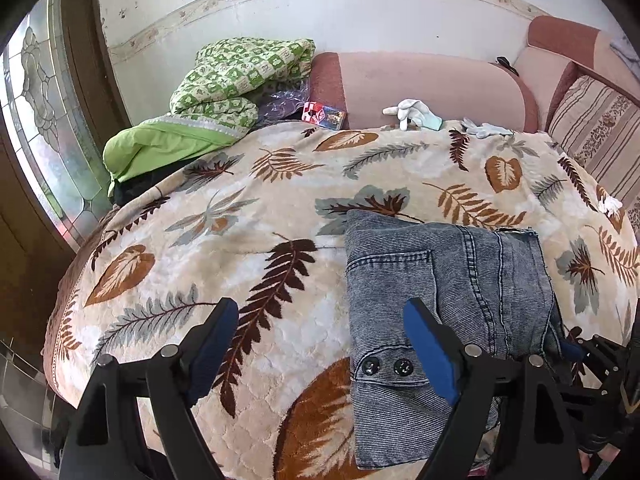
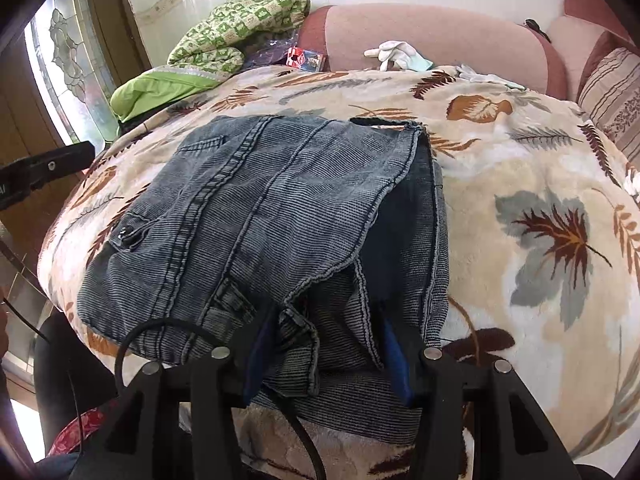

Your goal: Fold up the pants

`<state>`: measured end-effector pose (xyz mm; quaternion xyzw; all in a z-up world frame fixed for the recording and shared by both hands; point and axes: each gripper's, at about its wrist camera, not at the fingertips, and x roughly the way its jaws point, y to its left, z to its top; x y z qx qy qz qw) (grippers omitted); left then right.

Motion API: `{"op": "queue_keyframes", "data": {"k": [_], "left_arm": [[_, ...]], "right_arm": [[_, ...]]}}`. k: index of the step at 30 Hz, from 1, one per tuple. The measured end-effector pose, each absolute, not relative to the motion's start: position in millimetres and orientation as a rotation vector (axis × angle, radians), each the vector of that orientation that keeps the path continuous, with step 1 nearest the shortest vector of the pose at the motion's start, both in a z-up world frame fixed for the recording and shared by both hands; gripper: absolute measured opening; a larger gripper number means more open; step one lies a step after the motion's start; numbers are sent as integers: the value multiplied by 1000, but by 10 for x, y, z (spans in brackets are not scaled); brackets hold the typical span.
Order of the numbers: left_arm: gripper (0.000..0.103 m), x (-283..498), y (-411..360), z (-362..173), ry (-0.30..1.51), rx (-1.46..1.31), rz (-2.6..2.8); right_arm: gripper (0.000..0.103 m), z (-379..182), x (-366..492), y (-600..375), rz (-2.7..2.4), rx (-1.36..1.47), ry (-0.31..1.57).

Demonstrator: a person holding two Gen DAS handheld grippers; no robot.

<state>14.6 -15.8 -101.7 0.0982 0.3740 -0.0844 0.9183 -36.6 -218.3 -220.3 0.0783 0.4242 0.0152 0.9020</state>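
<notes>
Our left gripper [image 1: 320, 344] gapes empty, our right gripper [image 2: 320, 344] straddles loose folds, so tugging could undo the pants [image 2: 256, 208].

Daylight scene, bright and even. Light enters through the patterned glass window [image 1: 44, 128] at left, slightly blown out in both views. White wall [image 1: 360, 12] is bright, no harsh glare. Soft shadows under the folded jeans [image 2: 280, 208]; their inner fold is dark. Strong fisheye bending and black vignette at corners. Centre sharp; near gripper bodies slightly soft.
</notes>
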Motion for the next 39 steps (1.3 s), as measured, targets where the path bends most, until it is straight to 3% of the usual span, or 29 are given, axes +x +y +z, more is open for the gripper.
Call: {"op": "queue_keyframes", "data": {"k": [11,20,39], "left_arm": [[87,198,194,-1030,778,157,-107],[87,179,297,-1007,711,190,-44],[88,241,94,-1197,765,215,-107]], "right_arm": [[54,-2127,-397,-2200,34,173,842],[54,-1798,-663,-2181,13,160,598],[56,-1774,-616,-2266,-11,199,599]]}}
